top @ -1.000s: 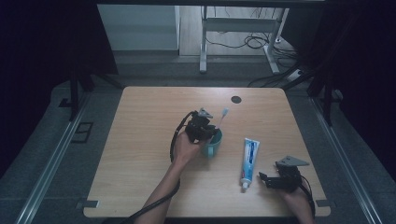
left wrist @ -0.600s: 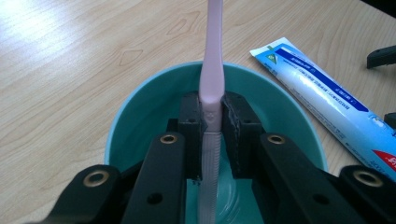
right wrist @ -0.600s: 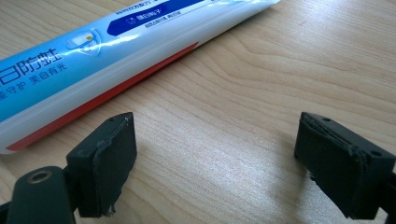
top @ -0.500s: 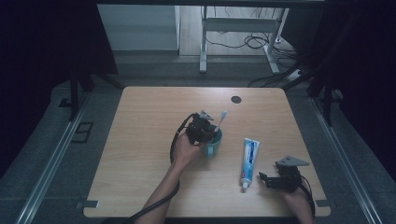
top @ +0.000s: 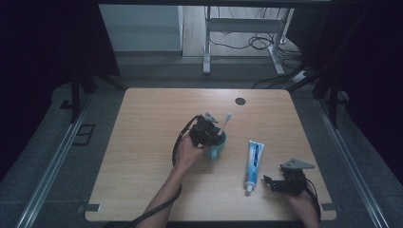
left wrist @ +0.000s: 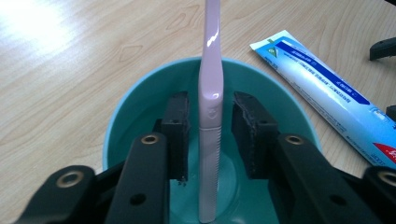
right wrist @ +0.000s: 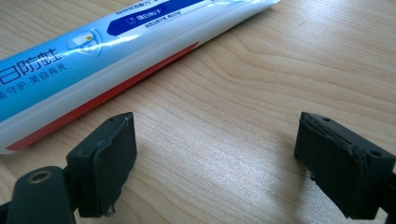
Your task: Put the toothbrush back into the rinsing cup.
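A pale pink toothbrush stands head-up in a teal cup at the middle of the wooden table. My left gripper reaches down into the cup. Its jaws have just been opening. The toothbrush handle stands between the pads with a thin gap on each side. A blue and white toothpaste tube lies to the right of the cup. My right gripper rests open on the table beside the tube's cap end, nothing between its jaws. The tube lies just beyond its left jaw.
A small black round hole sits near the table's far edge. The table's front edge runs close under both forearms. Desk legs and cables are on the floor beyond the table. The right gripper's jaw tips show past the tube.
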Available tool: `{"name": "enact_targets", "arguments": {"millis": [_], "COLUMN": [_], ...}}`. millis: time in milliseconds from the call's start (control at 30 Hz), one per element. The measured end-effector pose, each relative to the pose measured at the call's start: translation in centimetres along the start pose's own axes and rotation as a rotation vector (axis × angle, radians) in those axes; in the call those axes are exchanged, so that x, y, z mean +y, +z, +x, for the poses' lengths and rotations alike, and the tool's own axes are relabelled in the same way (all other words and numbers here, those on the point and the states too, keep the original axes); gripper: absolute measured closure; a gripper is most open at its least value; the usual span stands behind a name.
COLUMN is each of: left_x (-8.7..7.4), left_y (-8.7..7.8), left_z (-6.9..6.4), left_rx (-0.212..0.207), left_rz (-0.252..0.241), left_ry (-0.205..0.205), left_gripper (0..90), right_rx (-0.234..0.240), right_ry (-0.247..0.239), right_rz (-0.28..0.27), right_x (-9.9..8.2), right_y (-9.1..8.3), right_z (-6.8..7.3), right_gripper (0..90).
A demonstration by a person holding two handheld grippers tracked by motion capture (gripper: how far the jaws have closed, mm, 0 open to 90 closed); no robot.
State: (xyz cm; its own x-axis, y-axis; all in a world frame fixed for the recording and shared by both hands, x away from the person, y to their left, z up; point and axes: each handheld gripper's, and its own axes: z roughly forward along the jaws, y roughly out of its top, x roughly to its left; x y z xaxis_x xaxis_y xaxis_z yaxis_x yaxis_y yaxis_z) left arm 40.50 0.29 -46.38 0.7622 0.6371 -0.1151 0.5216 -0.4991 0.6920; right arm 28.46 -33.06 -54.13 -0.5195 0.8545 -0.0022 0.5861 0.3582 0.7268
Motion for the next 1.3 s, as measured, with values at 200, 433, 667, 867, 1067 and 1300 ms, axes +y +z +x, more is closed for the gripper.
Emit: {"name": "enact_targets", "arguments": {"millis": [200, 433, 667, 867, 1067, 1300], "left_x": [0.3, 0.4, 0.5, 0.6, 0.5, 0.1], "left_y": [-0.8, -1.8, -2.6, -3.4, -4.1, -4.5], "left_z": [-0.2, -0.1, 0.1, 0.3, 0.6, 0.7], "left_rx": [0.01, 0.008, 0.008, 0.023, 0.011, 0.017], "left_rz": [-0.013, -0.04, -0.046, -0.051, -0.057, -0.055], "left_ry": [0.007, -0.011, -0.035, -0.041, -0.048, -0.045], "left_gripper": [58.4, 50.2, 41.7, 35.0, 30.1, 22.7], "right_rx": [0.0, 0.0, 0.0, 0.0, 0.0, 0.0], "right_ry": [0.002, 0.002, 0.002, 0.0, 0.002, 0.002], "right_rz": [0.001, 0.001, 0.001, 0.0, 0.001, 0.001], "right_x": [0.0, 0.0, 0.0, 0.0, 0.0, 0.0], "right_y": [0.0, 0.0, 0.0, 0.0, 0.0, 0.0], "right_z": [0.0, 0.0, 0.0, 0.0, 0.0, 0.0], "right_gripper": [12.9, 12.9, 12.9, 12.9, 12.9, 12.9]}}
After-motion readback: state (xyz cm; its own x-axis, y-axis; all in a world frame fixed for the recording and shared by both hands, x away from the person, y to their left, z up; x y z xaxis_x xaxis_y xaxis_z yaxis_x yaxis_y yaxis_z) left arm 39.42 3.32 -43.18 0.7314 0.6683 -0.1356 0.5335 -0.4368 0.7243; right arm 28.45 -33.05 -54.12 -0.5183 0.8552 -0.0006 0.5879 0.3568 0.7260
